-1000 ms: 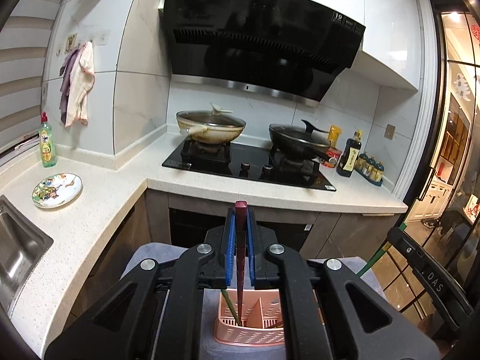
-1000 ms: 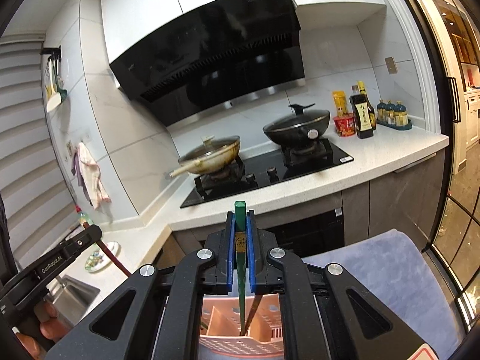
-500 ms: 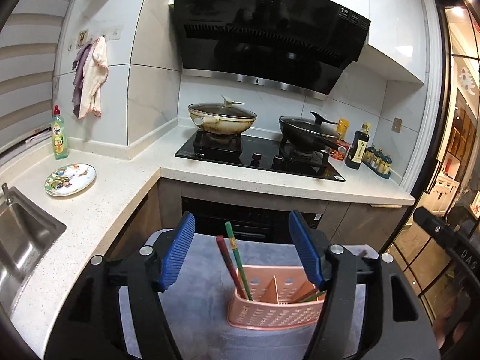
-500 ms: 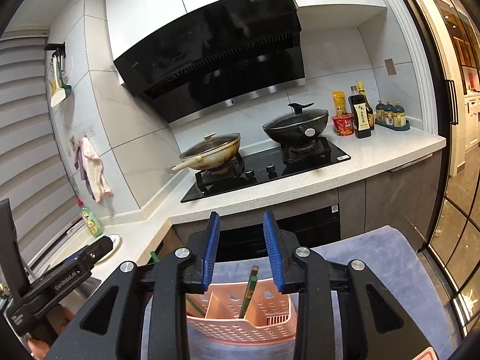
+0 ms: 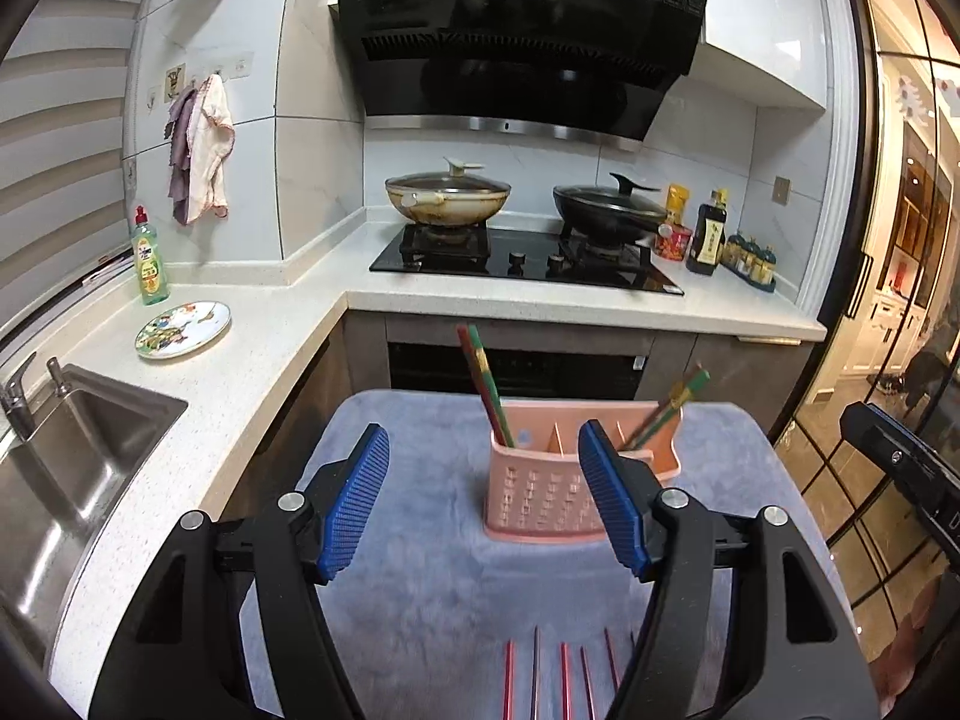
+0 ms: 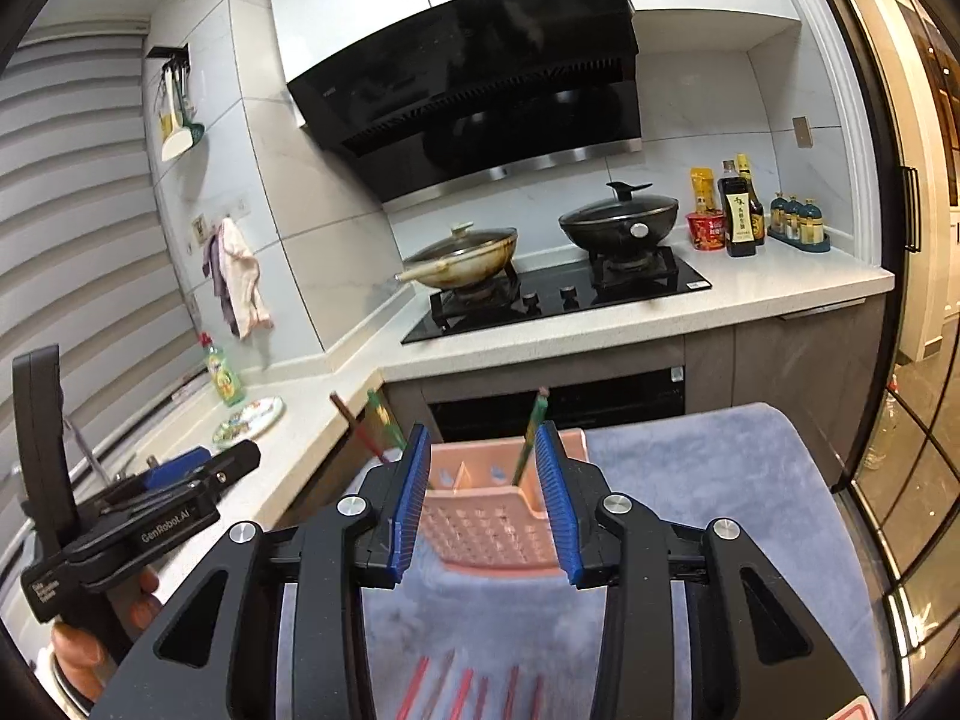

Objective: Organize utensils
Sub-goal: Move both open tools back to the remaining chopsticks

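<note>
Chopsticks are what we are sorting, and 4 of them now stand in the pink holder (image 5: 543,492) on the grey mat (image 5: 432,588).

From the left wrist camera, our left gripper (image 5: 483,495) is spread wide and holds nothing. A second ago its blue pads were clamped on a dark red chopstick above the holder; now that red chopstick (image 5: 477,378) leans in the left compartment beside a green one (image 5: 489,387), and we have pulled back so the whole holder shows between the fingers. A second pair (image 5: 675,408) leans out of the right compartment. Near the bottom edge, several red chopsticks (image 5: 561,681) lie loose on the mat; we count about 5, though the gripper body may hide more.

From the right wrist camera, our right gripper (image 6: 483,501) is likewise parted and empty, where a second ago it pinched a green chopstick. That green chopstick (image 6: 531,438) stands in the holder's (image 6: 492,531) right compartment, and the left pair (image 6: 375,429) leans outward past the left pad. The loose red sticks (image 6: 474,687) are blurred at the bottom.

Both drops look finished, so we judge the next step is reaching down for the loose ones. They lie close together, so taking 1 cleanly will need care.
</note>
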Motion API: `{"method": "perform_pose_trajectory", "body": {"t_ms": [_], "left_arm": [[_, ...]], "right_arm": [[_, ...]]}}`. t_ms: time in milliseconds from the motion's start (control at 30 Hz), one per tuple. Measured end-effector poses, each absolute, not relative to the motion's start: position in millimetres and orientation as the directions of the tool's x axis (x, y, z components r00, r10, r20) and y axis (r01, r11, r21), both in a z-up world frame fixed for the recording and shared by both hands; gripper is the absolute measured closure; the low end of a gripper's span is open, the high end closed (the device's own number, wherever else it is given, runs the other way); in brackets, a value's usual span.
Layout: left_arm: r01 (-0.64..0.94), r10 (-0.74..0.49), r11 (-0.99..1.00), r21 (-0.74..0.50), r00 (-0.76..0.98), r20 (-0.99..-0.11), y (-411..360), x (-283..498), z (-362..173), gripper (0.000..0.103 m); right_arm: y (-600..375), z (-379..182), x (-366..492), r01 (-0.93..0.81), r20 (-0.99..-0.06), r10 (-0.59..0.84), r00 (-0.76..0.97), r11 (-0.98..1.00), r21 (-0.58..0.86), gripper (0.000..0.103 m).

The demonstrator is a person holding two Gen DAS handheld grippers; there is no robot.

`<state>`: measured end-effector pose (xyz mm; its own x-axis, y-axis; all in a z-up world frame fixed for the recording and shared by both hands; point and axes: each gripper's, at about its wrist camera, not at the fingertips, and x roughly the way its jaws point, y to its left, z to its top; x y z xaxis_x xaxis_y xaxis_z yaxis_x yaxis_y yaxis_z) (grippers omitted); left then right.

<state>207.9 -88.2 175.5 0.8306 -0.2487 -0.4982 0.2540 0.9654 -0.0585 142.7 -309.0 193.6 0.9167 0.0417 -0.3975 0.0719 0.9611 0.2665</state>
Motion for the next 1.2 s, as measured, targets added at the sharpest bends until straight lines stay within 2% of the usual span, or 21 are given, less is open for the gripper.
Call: {"method": "perform_pose_trajectory", "body": {"t_ms": [300, 533, 767, 1200], "left_arm": [[0.256, -0.215, 0.967, -0.008, 0.796, -0.566, -77, 150, 133, 0.036], [0.257, -0.182, 0.966, 0.029, 0.755, -0.631, -67, 111, 81, 0.035], [0.241, -0.148, 0.969, 0.046, 0.722, -0.676, -61, 83, 39, 0.035], [0.221, -0.159, 0.975, -0.018, 0.637, -0.754, -37, 53, -13, 0.035]], "right_arm": [[-300, 142, 77, 0.109, -0.507, 0.031, 0.862, 0.964, 0.243, 0.064], [-288, 82, 34, 0.140, -0.612, 0.017, 0.791, 0.968, 0.207, 0.064], [-272, 40, 7, 0.153, -0.672, 0.000, 0.740, 0.974, 0.168, 0.064], [-241, -14, -16, 0.130, -0.747, 0.030, 0.664, 0.979, 0.155, 0.064]]}}
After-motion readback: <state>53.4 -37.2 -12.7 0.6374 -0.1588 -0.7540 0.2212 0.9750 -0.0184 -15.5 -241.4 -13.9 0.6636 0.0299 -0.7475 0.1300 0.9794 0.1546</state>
